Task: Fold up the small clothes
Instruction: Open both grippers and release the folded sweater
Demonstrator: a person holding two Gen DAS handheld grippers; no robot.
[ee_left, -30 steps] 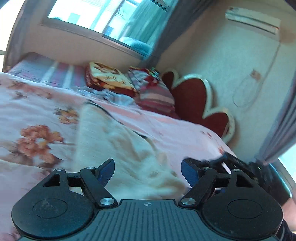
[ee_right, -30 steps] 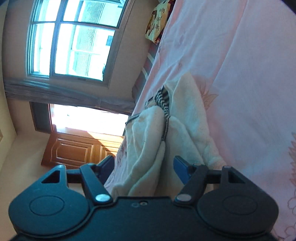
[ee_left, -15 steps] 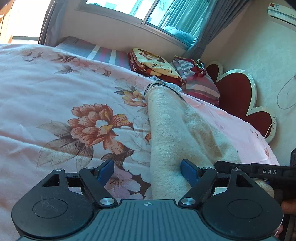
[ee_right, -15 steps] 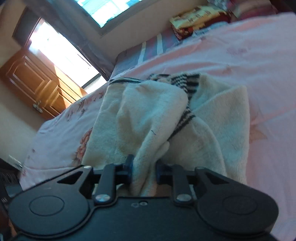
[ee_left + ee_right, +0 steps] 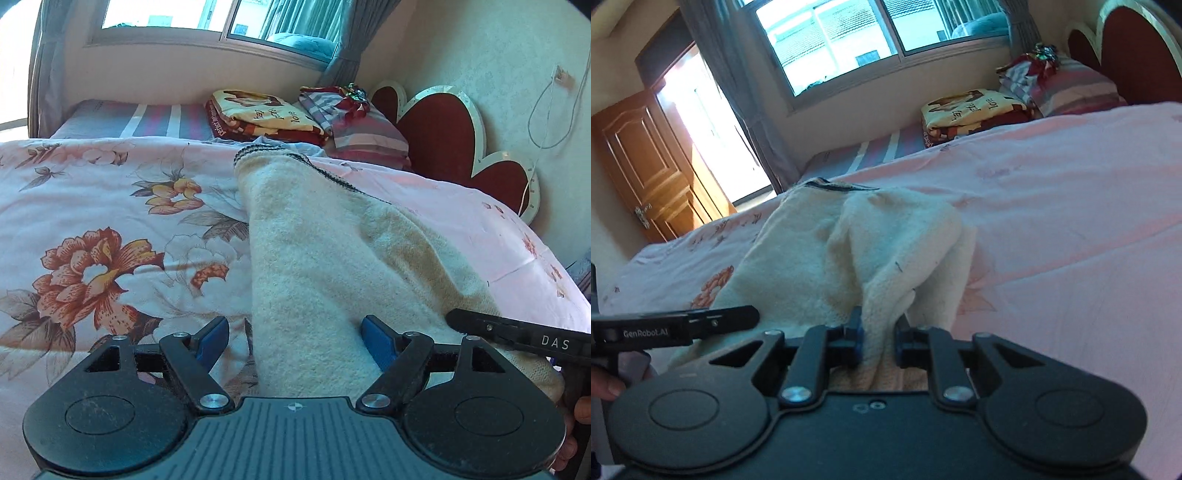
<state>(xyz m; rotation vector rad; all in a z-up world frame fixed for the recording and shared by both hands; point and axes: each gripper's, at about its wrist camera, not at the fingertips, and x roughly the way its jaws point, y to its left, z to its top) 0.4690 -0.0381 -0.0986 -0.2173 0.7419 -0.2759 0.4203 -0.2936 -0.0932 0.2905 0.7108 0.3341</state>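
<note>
Right wrist view, right hand-held gripper [image 5: 879,341] clamped on cream garment [image 5: 849,251], left hand-held gripper [image 5: 295,341] spread wide

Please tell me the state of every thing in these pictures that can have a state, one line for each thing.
Cream garment: lying bunched on the floral bedspread, not yet folded flat.
Right tongs: just closed, shut on a fold of the cream garment.
Left tongs: open, the garment's near end between the pads, not pinched.
Wooden door: open, daylight beside it.
Yellow blanket: folded, by the striped pillow.
</note>
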